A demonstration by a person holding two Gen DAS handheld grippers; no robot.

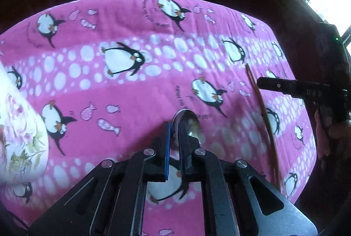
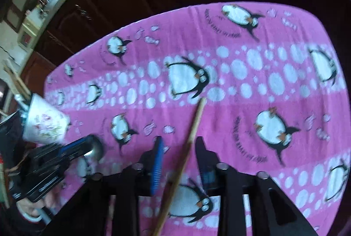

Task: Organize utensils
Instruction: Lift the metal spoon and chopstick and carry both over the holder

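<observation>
Two tongs: your left tongs (image 1: pixel 174 132) clamp the spoon (image 1: pixel 186 124) near the floral cup (image 2: pixel 45 124), your right tongs (image 2: pixel 178 148) gape around a chopstick (image 2: pixel 193 126)

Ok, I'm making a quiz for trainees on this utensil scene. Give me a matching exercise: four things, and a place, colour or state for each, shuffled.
Things:
1. spoon
2. chopstick
3. cup
4. cloth

Descriptions:
a. lies loose between the open right tongs
b. pink, with penguins
c. gripped by the left tongs
d. white, floral, with sticks inside

Pairs: 1-c, 2-a, 3-d, 4-b
</observation>
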